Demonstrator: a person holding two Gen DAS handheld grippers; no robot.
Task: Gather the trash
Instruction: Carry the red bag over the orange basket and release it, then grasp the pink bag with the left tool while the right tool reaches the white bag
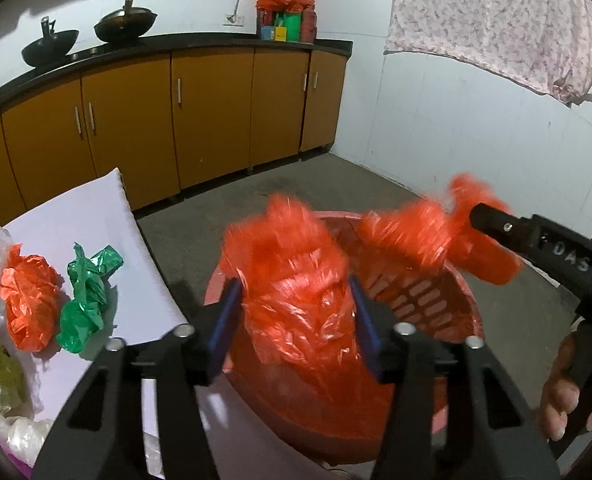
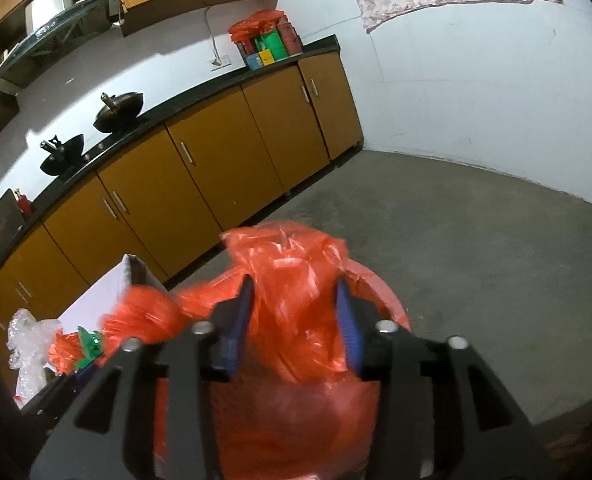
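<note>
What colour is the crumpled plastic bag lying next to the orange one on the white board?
Green, the crumpled plastic bag shows best in the left wrist view.

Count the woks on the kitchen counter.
2: a black wok toward the counter's left end, a second wok just right of it. None appears hidden.

Motion blurs the orange bag (image 1: 292,280) above the red basket (image 1: 427,292); its pads' contact perhaps stays unreadable there.
</note>
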